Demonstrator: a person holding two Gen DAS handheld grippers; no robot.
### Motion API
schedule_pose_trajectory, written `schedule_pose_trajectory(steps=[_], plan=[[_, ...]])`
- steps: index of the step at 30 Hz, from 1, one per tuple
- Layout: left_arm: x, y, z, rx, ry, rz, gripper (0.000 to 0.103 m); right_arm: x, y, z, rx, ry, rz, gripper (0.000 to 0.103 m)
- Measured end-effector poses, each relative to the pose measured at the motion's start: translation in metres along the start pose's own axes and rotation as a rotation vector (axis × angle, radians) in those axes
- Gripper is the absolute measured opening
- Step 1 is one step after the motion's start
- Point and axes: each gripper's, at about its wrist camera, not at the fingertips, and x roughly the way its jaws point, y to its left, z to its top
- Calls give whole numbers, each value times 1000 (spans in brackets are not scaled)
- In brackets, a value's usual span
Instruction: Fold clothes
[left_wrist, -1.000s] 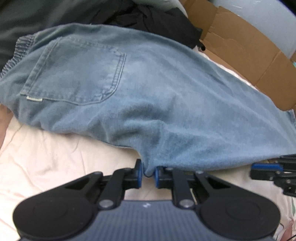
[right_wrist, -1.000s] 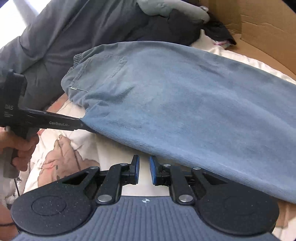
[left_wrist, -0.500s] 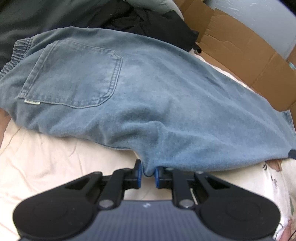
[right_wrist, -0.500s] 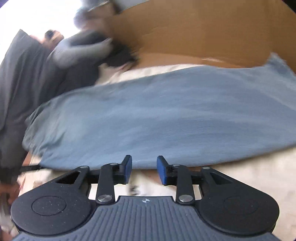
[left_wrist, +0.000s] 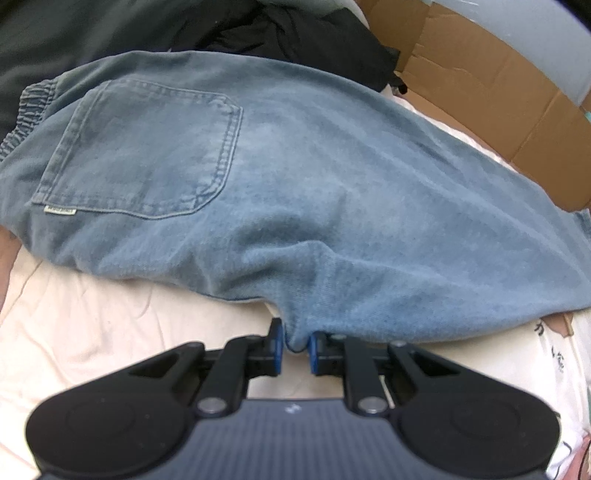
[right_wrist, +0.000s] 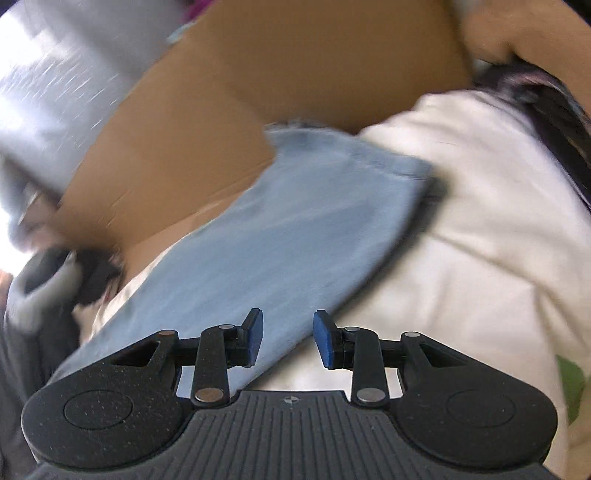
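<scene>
Left gripper (left_wrist: 294, 345) has its fingers nearly closed, pinching a little fold at the near edge of the jeans (left_wrist: 314, 206). The rest of the denim spreads out ahead of those fingers across the cream sheet (left_wrist: 92, 332). Right gripper (right_wrist: 288, 341) just opened its fingers partway and grips nothing; the trouser leg (right_wrist: 295, 236) stretches beyond them, blurry.
</scene>
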Motion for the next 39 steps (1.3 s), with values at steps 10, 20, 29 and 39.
schedule_pose_trajectory(steps=[10, 20, 29, 39], plan=[[3, -3, 1, 6, 10, 24, 14, 12, -56, 11, 240, -51, 8, 37], [5, -1, -3, -14, 5, 19, 15, 21, -83, 16, 408, -94, 66, 36], [7, 1, -6, -31, -3, 4, 15, 35, -88, 24, 492, -162, 91, 36], [10, 3, -8, -52, -20, 2, 15, 44, -88, 36, 508, -220, 104, 35]])
